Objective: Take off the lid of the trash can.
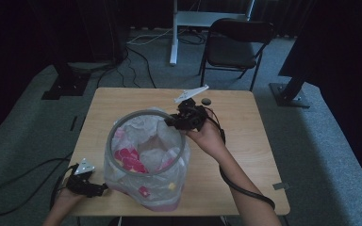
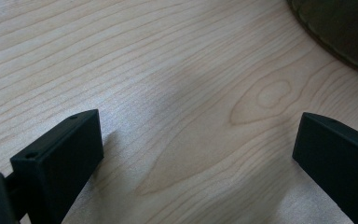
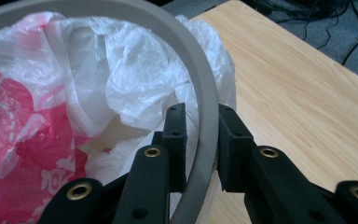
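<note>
At the near left corner of the tabletop (image 1: 245, 141), the left gripper (image 1: 87, 181) is lying low in the person's left hand, its grey three-cornered plate facing up and its cable trailing off over the carpet. In the left gripper view its two black jaws are standing wide apart over bare wood, with nothing sitting between them. Just to the right of it, a clear bin (image 1: 146, 188) is standing on the near middle of the tabletop, lined with a white and pink plastic bag (image 1: 132, 160) that is bulging up inside it. A grey ring (image 1: 109, 141) is sitting round the top of the bin, over the bag. At the far right of that ring, the right gripper (image 1: 172, 121) is reaching in from the person's right hand; in the right gripper view (image 3: 200, 135) one jaw is sitting inside the ring against the bag and the other outside, and the two are clamping on the ring (image 3: 205, 93) itself. Beyond the right gripper, a white strip (image 1: 191, 93) and a small dark round thing (image 1: 206, 101) are lying near the far edge.
</note>
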`<state>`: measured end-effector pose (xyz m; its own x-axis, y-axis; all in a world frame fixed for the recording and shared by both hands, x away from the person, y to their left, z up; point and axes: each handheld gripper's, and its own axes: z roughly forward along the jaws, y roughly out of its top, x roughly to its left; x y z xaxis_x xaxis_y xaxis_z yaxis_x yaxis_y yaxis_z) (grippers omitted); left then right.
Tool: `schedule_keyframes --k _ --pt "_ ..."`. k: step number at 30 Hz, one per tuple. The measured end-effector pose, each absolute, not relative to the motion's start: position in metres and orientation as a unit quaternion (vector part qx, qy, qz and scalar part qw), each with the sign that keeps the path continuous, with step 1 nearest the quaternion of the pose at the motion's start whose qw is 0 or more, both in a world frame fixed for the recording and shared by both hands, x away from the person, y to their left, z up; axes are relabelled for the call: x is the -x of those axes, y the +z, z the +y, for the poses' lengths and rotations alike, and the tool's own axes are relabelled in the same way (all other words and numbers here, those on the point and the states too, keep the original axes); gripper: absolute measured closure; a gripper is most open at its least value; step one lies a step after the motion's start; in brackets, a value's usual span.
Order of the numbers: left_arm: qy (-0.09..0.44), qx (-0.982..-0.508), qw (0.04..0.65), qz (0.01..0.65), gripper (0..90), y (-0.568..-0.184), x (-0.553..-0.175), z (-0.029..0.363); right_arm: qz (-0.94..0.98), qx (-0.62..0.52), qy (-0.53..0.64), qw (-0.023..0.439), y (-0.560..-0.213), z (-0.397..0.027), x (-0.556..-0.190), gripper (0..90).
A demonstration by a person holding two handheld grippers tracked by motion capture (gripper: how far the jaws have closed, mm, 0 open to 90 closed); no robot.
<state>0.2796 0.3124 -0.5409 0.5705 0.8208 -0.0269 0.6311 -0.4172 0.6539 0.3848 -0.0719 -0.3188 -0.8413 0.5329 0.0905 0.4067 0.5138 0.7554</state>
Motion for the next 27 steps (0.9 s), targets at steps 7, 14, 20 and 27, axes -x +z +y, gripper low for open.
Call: schedule_keyframes --k 7,14,20,27 --pt "0.149 -0.827 0.317 0.440 1.7 -0.541 -0.278 0.313 0.868 -0.277 0.407 0.069 -0.320 -0.071 -0.386 77.0" --pt "0.149 -0.825 0.319 0.442 1.7 -0.541 -0.279 0.314 0.865 -0.279 0.411 0.073 -0.316 -0.073 -0.384 77.1" --pt "0.149 -0.824 0.318 0.444 1.7 -0.541 -0.279 0.315 0.860 -0.282 0.418 0.083 -0.310 -0.073 -0.383 77.8" --pt "0.150 -0.825 0.318 0.443 1.7 -0.541 -0.279 0.314 0.845 -0.289 0.441 0.086 -0.298 -0.080 -0.382 78.4"
